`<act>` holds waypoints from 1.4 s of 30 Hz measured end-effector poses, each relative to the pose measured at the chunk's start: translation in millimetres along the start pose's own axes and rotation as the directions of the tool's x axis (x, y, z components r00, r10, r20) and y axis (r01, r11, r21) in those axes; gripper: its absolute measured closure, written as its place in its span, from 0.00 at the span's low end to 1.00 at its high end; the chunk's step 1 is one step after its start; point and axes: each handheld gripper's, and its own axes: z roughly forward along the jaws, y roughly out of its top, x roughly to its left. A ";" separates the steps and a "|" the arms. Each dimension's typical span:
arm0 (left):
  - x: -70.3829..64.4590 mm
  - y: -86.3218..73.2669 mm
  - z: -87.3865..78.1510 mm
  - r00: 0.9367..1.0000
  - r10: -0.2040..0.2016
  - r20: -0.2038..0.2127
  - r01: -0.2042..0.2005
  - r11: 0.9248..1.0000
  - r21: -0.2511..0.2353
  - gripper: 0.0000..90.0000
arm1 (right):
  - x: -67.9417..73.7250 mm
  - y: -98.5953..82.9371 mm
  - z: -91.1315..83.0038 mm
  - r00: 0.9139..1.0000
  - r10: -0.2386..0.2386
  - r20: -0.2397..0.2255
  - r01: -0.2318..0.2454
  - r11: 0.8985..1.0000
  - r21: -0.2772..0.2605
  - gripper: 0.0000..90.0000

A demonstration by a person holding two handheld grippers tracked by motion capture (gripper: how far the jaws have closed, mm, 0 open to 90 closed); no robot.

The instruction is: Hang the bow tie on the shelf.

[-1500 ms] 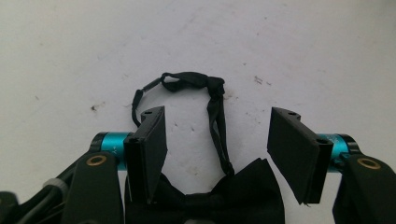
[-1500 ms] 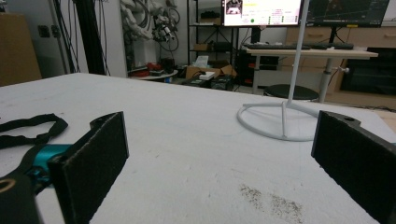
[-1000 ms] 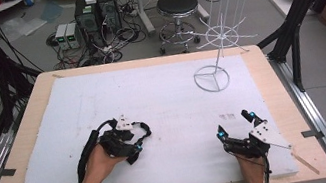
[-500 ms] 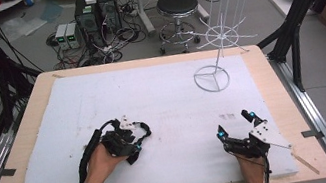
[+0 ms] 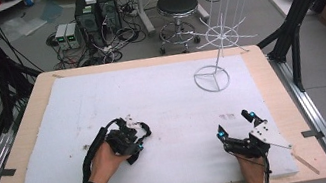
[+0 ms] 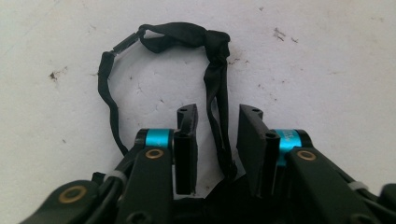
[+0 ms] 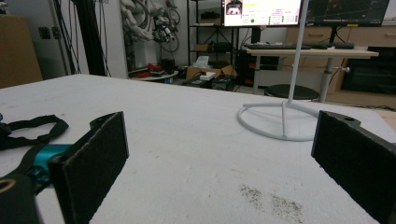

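The left gripper (image 6: 215, 128) rests on the table (image 5: 162, 96), fingers slightly apart around one strand of a black strap loop (image 6: 187, 37), not clamping it. The strap's near end is hidden beneath the gripper. Well right of the strap, the right gripper (image 5: 234, 126) sits with fingers spread wide, empty, facing the white wire stand (image 5: 214, 47).

This is a robotics lab: computer towers (image 5: 96, 9) with cables on the floor, black frame posts (image 5: 305, 0), monitors (image 7: 261, 11) far behind.

Bare tabletop (image 5: 161, 92) lies wide between both claws. The white wire stand (image 5: 213, 78) blocks the far right corner.
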 end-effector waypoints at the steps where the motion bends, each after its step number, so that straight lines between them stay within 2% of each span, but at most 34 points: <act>1: 0.2 -0.1 -0.1 1.000 0.000 0.003 0.000 1.000 0.006 0.81 | 0.0 0.0 0.0 1.000 0.000 0.000 0.000 1.000 0.000 0.03; 3: 0.3 -0.2 0.1 1.000 -0.001 0.010 0.001 1.000 0.010 0.85 | -0.1 0.0 0.0 1.000 -0.002 0.000 0.002 1.000 0.000 0.03; 8: 0.2 -0.6 1.3 1.000 0.015 0.017 -0.015 1.000 0.018 0.88 | 0.1 0.0 0.0 1.000 -0.003 0.001 0.003 1.000 0.000 0.03; 11: -0.7 -0.6 1.3 0.999 0.018 0.026 -0.019 1.000 0.018 0.94 | 0.2 0.0 0.0 1.000 -0.002 0.000 0.002 1.000 -0.001 0.03; 17: -2.1 0.0 1.3 1.000 -0.003 0.020 0.003 1.000 0.023 0.96 | 0.6 -0.1 -0.4 1.000 0.000 0.001 0.000 1.000 0.001 0.03; 26: 1.0 -4.8 0.0 0.999 -0.007 0.037 0.008 1.000 -0.027 0.96 | 0.8 -0.1 -0.5 1.000 0.000 -0.001 0.000 1.000 0.001 0.03; 32: 2.2 -4.8 -9.0 0.999 -0.001 0.037 0.005 0.995 -0.102 0.96 | 0.9 -0.1 -0.5 1.000 0.001 -0.001 -0.001 1.000 0.001 0.03; 34: 1.7 -4.9 -11.5 0.999 0.002 0.043 0.003 0.992 -0.126 0.96 | 0.9 -0.1 -0.5 1.000 0.001 -0.001 -0.001 1.000 0.001 0.03; 37: 1.3 -5.0 -17.6 0.998 0.029 0.047 -0.019 0.981 -0.191 0.96 | 0.9 -0.1 -0.5 1.000 -0.001 -0.001 0.001 1.000 0.000 0.03; 40: 0.6 -5.2 -23.9 0.997 0.050 0.055 -0.034 0.963 -0.268 0.96 | 0.8 -0.1 -0.5 1.000 0.000 -0.001 0.000 1.000 0.000 0.03; 41: 0.7 -5.1 -26.6 0.997 0.058 0.058 -0.038 0.953 -0.302 0.97 | 0.9 -0.1 -0.5 1.000 0.000 -0.002 0.000 1.000 0.000 0.03; 42: 0.5 -5.1 -29.1 0.996 0.060 0.061 -0.037 0.946 -0.323 0.97 | 0.9 -0.1 -0.5 1.000 0.000 -0.002 0.000 1.000 0.000 0.03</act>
